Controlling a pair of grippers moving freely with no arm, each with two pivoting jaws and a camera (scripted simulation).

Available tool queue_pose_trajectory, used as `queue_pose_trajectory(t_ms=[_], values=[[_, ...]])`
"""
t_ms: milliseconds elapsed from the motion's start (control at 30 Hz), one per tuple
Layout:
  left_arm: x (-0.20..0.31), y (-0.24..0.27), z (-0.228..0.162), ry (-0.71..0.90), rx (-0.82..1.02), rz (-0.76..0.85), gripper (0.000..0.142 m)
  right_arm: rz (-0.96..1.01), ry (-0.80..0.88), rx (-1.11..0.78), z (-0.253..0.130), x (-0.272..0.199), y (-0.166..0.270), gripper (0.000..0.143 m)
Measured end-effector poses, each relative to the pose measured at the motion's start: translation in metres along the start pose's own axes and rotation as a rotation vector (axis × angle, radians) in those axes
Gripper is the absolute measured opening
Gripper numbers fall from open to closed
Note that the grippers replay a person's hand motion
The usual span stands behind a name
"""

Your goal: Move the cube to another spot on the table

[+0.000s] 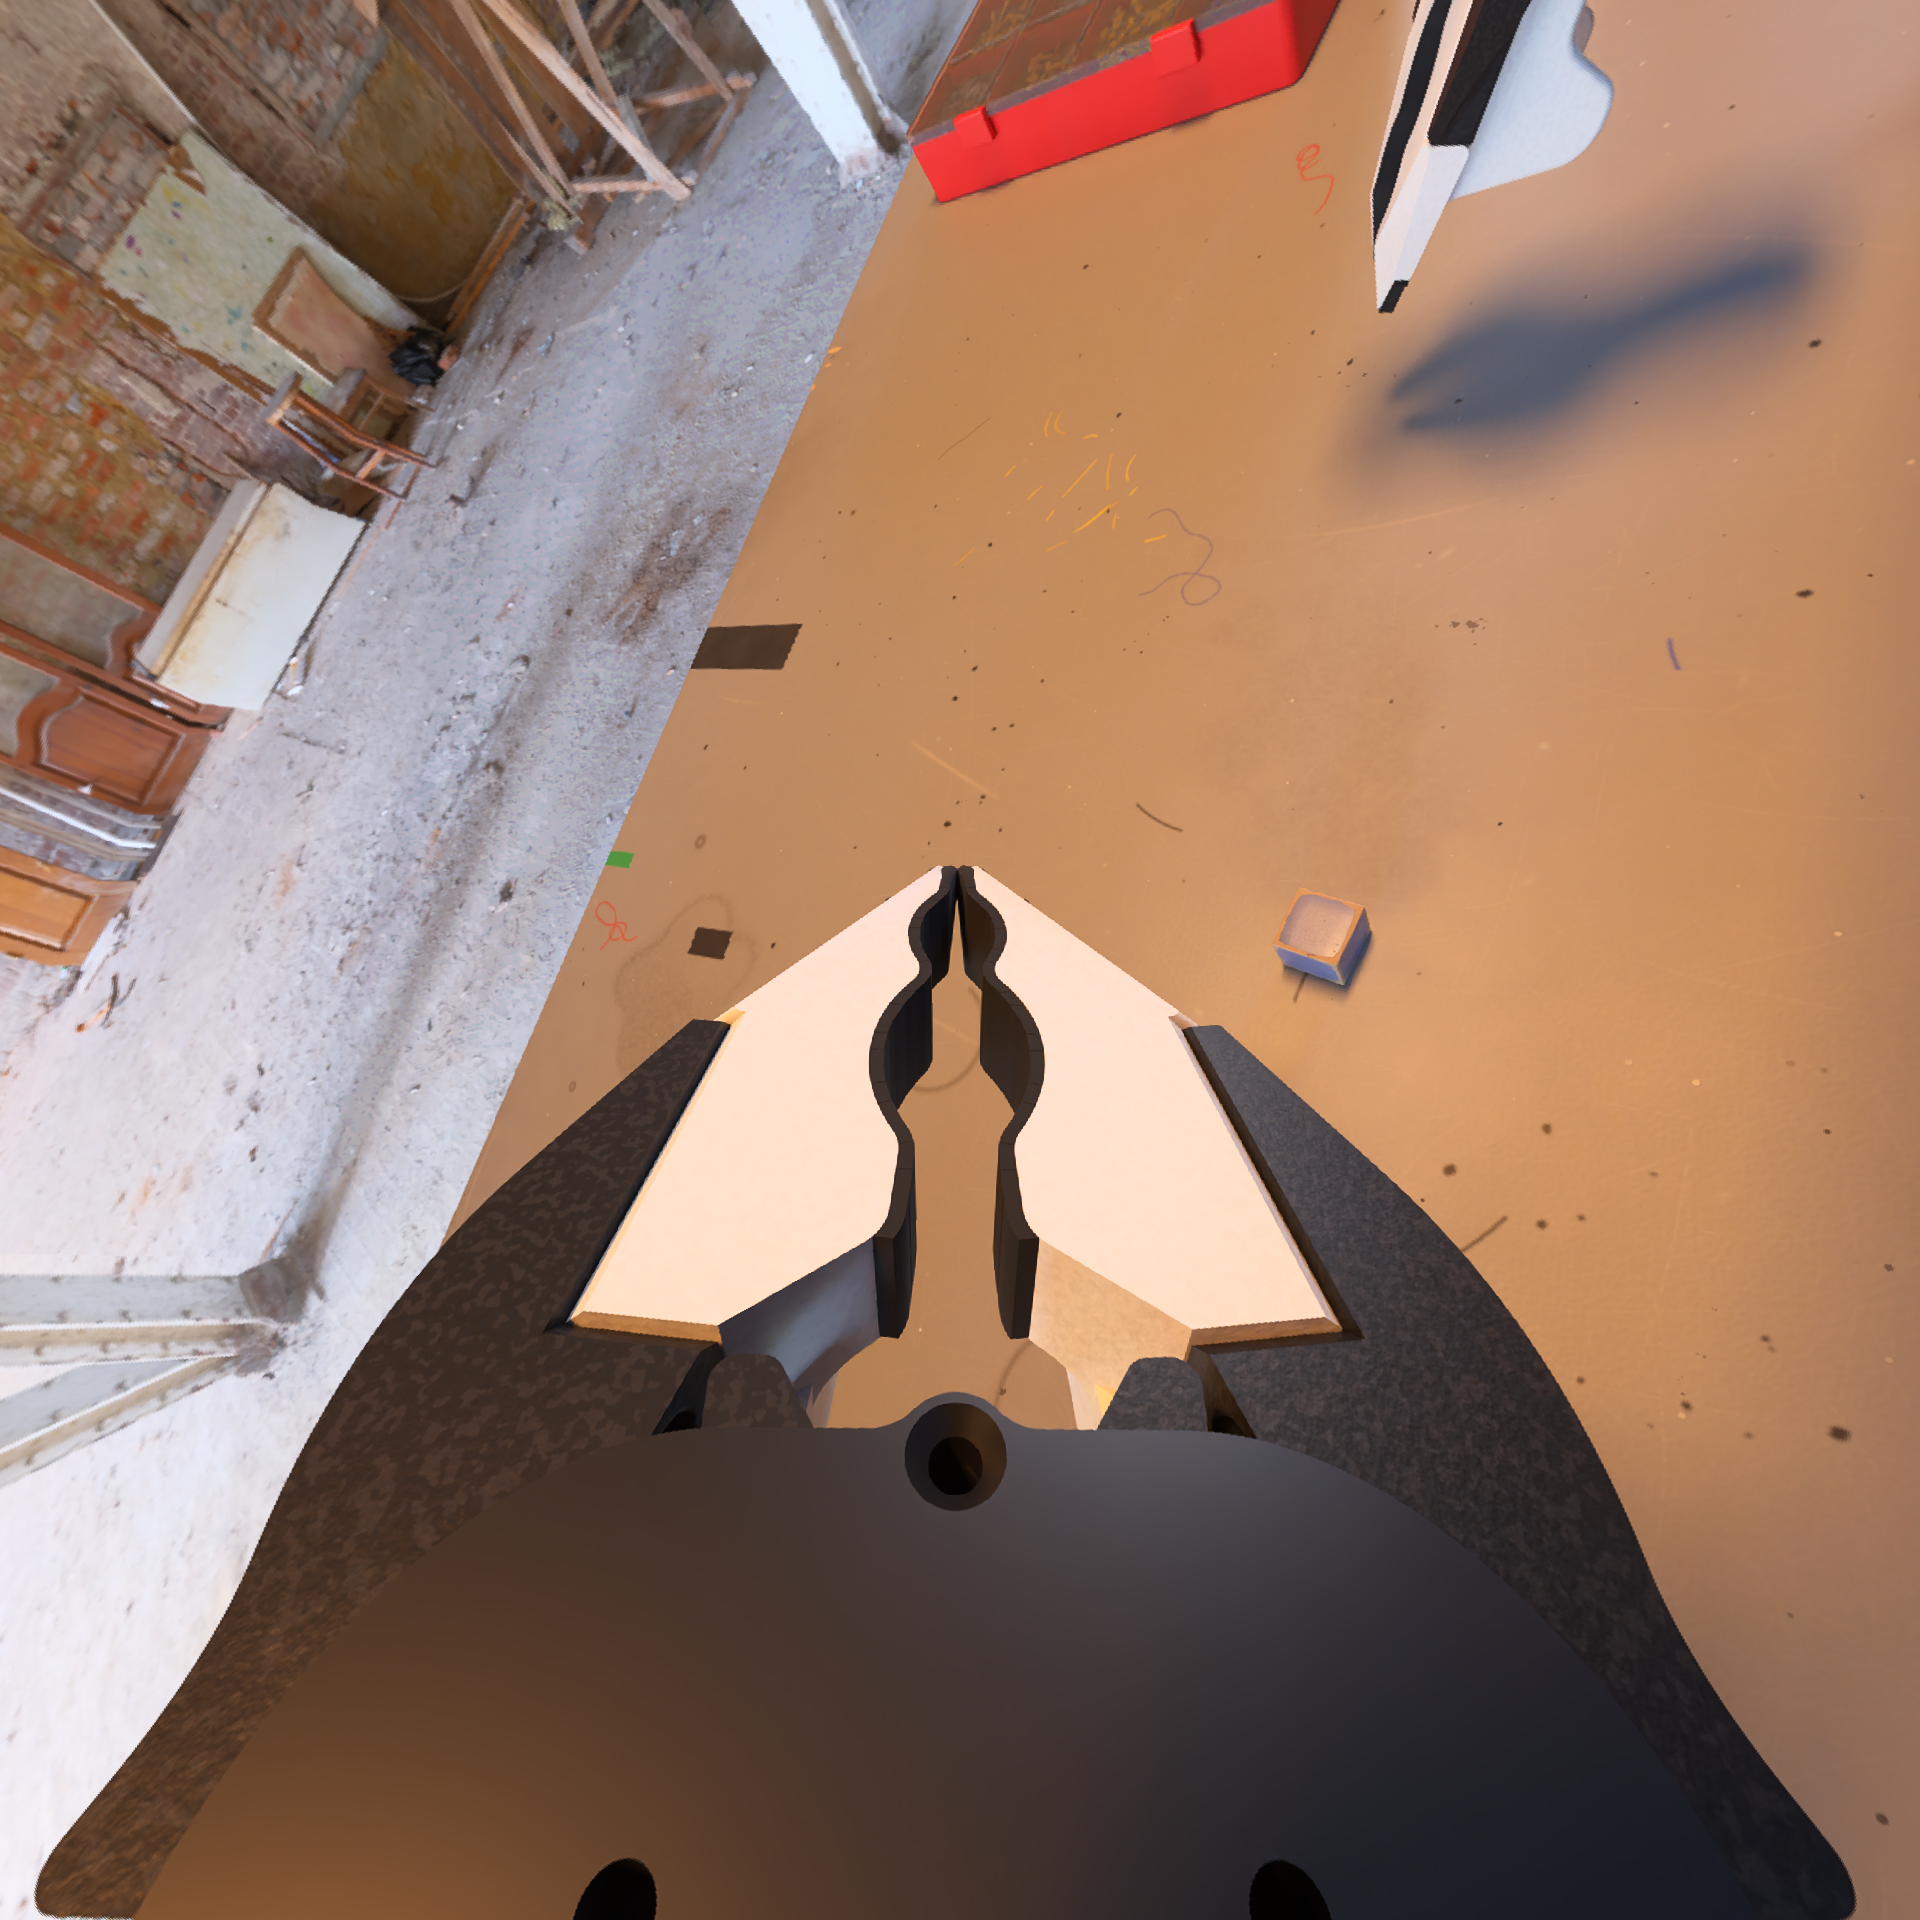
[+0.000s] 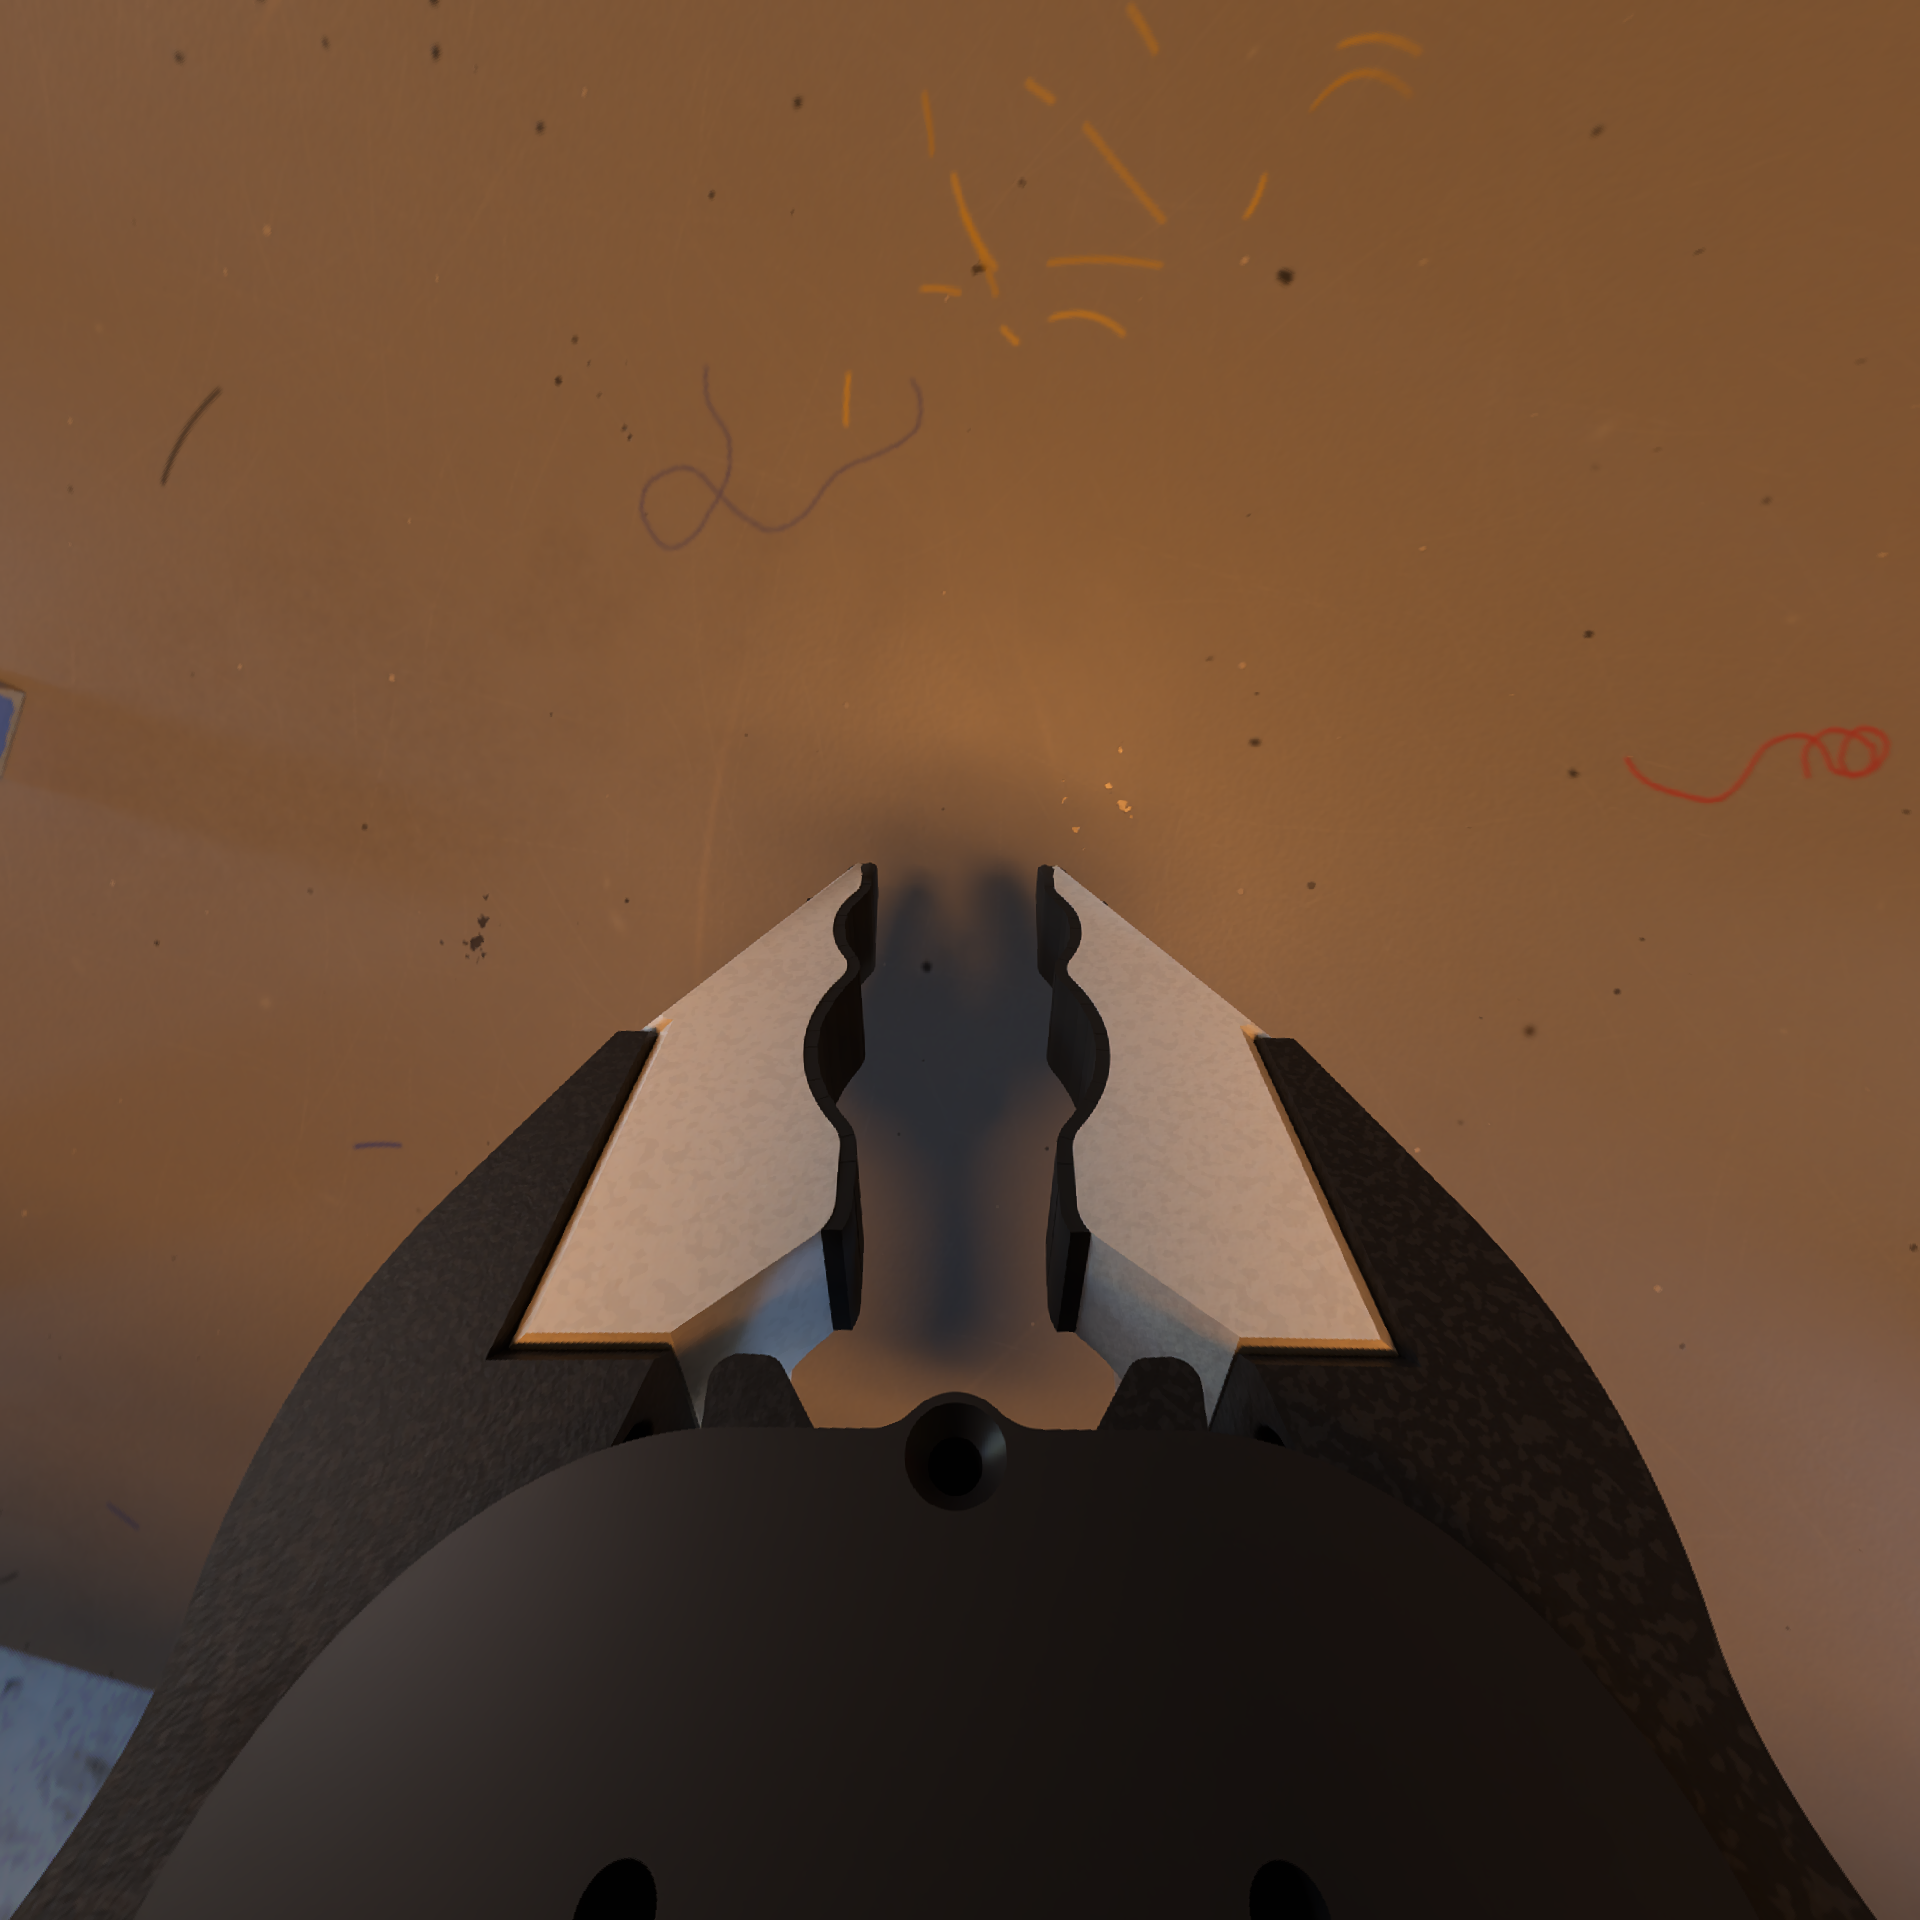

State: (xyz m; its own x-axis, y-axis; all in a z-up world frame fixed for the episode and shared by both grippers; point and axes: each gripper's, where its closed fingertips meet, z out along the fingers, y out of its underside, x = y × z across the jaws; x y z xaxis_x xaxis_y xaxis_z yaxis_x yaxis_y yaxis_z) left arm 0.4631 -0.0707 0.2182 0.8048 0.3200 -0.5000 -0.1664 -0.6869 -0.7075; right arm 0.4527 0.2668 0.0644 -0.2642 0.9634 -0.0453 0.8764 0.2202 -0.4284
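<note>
A small cube [image 1: 1322, 933] with a grey top, orange rim and blue side rests on the brown table [image 1: 1455, 727], to the right of my left gripper's tips and apart from them. My left gripper [image 1: 957, 875] is shut and empty, above the table near its left edge. My right gripper [image 2: 956, 878] is open and empty, close above bare table with its shadow between the fingers. A sliver of the cube [image 2: 8, 727] shows at the left edge of the right wrist view. The right gripper also shows far off in the left wrist view [image 1: 1397, 281].
A red box [image 1: 1122, 99] stands at the far end of the table. The table's left edge [image 1: 665, 748] drops to a concrete floor with old furniture. Scribbles and specks mark the table top [image 2: 1039, 239].
</note>
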Motion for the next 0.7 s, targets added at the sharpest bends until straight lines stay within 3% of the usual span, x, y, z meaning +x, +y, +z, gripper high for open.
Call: queue_pose_trajectory(t_ms=[200,367,533,600,700], values=[[0.002,0.003,0.004,0.006,-0.018,0.004,0.0,-0.118,-0.003,-0.176,0.031,-0.004,0.017,0.03],[0.005,0.004,0.008,0.015,-0.029,0.012,0.0,-0.139,-0.034,-0.169,0.043,-0.011,0.012,0.032],[0.003,0.003,0.005,0.01,-0.023,0.009,0.0,-0.197,0.119,0.053,-0.013,-0.02,-0.036,0.048],[0.001,0.002,0.003,0.005,-0.017,0.007,0.0,-0.29,0.126,0.249,-0.05,-0.057,-0.069,0.052],[-0.001,0.003,0.001,-0.002,-0.015,0.003,0.0,-0.59,-0.08,0.429,-0.075,-0.154,-0.085,0.054]])
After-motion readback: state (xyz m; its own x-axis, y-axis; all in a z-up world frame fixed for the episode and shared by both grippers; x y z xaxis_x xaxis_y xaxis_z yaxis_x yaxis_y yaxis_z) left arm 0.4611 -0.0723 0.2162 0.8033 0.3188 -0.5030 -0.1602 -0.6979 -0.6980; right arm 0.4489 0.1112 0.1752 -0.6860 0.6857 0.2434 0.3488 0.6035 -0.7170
